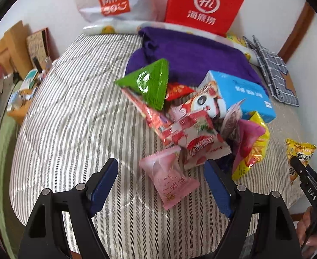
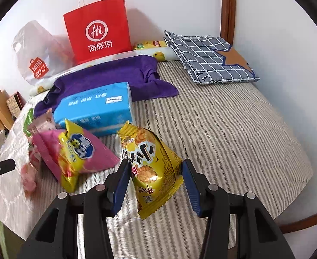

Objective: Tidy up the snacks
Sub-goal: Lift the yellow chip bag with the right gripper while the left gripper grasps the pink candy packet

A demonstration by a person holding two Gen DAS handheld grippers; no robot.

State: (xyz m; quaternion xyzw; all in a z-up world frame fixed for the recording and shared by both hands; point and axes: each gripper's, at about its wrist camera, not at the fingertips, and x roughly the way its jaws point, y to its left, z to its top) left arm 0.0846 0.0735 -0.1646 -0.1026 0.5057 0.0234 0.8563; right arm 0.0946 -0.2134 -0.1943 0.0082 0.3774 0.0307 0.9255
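While both of your grippers hang over the striped bedcover (image 1: 72,129), only the right one has a snack in hand.

Your left gripper (image 1: 161,185) stands wide open with nothing gripped; the pale pink packet (image 1: 169,179) lies flat on the cover between its fingers, clear of both pads, at the near edge of the snack pile (image 1: 190,118). Beyond the pile, a white bag (image 1: 113,4) reads "MINISO" and a red paper bag (image 1: 203,4) reads "Hi" over Chinese characters; the blue tissue pack (image 1: 242,95) carries print too small to read. Your right gripper (image 2: 156,179) is closed partway on the yellow snack packet (image 2: 152,168), pads pressing both sides, its black lettering legible but blurred.
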